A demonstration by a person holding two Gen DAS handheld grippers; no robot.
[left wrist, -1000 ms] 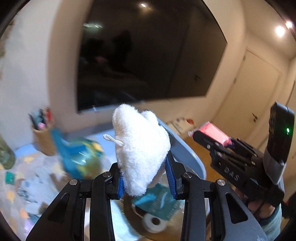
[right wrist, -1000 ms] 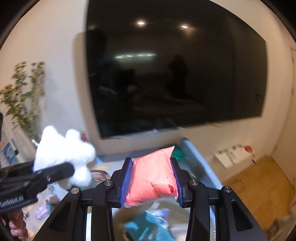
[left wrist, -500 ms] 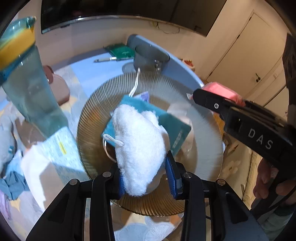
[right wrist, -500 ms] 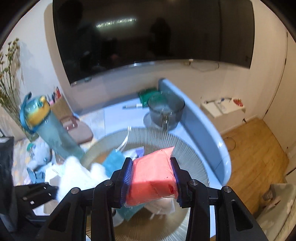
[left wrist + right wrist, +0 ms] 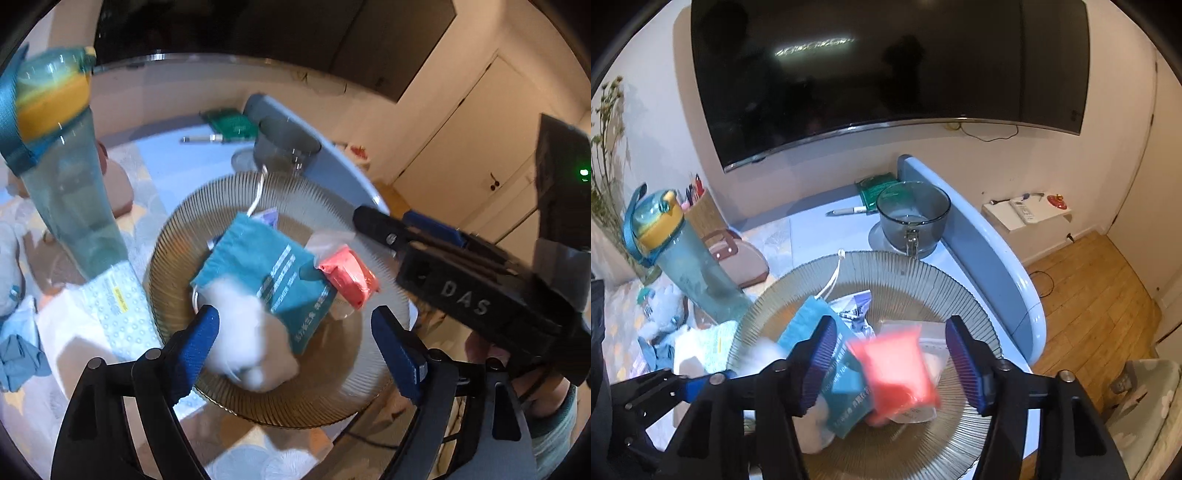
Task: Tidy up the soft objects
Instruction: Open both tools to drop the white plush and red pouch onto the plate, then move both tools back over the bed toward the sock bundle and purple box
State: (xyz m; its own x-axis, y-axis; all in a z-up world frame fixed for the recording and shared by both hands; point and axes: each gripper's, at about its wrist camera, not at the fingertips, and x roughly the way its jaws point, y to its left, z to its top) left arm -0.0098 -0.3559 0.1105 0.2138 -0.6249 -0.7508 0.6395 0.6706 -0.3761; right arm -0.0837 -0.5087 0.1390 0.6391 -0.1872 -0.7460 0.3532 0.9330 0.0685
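My left gripper [image 5: 295,321] hangs over a ribbed amber glass plate [image 5: 332,387], jaws opening. A white fluffy toy [image 5: 251,339], blurred, lies loose between them on the plate; the pads do not press it. Beside it are a teal drawstring pouch [image 5: 262,266] and a pink packet [image 5: 349,277]. My right gripper [image 5: 891,326] is over the same plate [image 5: 923,280], jaws opening, with the blurred pink packet [image 5: 897,369] free between its fingers. The white toy [image 5: 764,350] and teal pouch [image 5: 842,387] lie to its left, next to the left gripper [image 5: 713,380].
A tall blue bottle with a yellow lid [image 5: 676,258] stands left of the plate. A glass mug [image 5: 912,218], a pen [image 5: 846,211] and a green packet [image 5: 877,186] sit behind it. The table's raised blue edge [image 5: 990,258] runs along the right, above wooden floor. Cloths and a plush toy [image 5: 661,306] lie left.
Both grippers came down over the plate and opened. The white toy left the left jaws and the pink packet left the right jaws; both have dropped toward the plate.
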